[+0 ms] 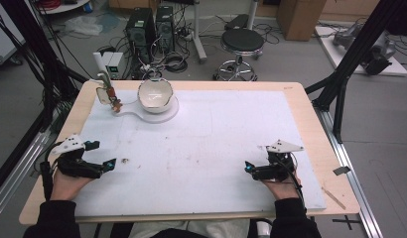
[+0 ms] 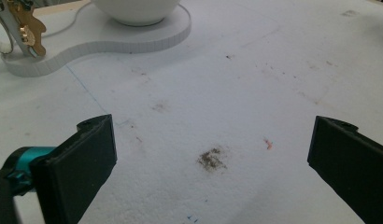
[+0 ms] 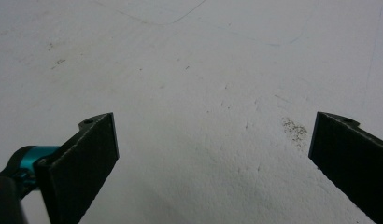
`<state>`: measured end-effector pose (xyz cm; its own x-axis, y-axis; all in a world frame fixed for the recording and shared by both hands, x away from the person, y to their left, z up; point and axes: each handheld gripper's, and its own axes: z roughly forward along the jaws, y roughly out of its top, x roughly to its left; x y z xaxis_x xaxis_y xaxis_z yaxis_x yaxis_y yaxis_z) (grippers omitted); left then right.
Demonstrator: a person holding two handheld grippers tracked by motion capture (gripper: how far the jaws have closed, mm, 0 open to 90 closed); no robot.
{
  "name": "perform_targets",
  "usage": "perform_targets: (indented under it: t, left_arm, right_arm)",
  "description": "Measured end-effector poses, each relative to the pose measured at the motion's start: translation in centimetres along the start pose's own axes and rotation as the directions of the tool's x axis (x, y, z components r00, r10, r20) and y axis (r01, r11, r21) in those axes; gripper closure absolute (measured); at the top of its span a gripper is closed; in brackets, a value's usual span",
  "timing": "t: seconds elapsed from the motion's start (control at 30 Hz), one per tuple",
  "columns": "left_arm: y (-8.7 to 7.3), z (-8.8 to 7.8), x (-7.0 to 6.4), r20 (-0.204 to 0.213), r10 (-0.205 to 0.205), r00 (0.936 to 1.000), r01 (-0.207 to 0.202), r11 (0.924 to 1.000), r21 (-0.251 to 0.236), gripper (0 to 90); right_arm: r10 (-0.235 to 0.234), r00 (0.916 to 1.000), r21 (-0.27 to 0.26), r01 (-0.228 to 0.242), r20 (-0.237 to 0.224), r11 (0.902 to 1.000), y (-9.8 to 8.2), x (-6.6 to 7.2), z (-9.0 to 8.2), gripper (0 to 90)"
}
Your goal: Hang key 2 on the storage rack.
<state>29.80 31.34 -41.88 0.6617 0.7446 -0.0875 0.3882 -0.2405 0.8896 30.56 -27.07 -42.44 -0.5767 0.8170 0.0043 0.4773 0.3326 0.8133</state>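
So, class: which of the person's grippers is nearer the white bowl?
Left. The left gripper sits at the near left, below the white bowl; the right gripper rests farther off, near right.

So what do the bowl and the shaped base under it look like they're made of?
The bowl looks like glazed ceramic: white, glossy, with highlights inside. The base looks like matte white foam board, judging by its thick, cleanly cut edge; I can't be sure of either.

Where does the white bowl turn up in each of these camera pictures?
High view: the white bowl sits at the table's far left, on a white foam base.
Left gripper view: its underside shows at the top edge.
Right gripper view: not in it.
Shared landmark: the foam base under it.
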Motion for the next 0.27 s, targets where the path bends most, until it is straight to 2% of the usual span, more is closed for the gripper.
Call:
perform_targets:
  t: [0.27]
  left_arm:
    - [-0.06, 0.15, 0.11, 0.000, 0.002, 1.0000, -0.002, 1.0000, -0.005, 1.7]
  right_arm:
    - [0.007, 1.0000, -0.007, -0.007, -0.004, 1.0000, -0.08, 0.00, -0.21, 0.6]
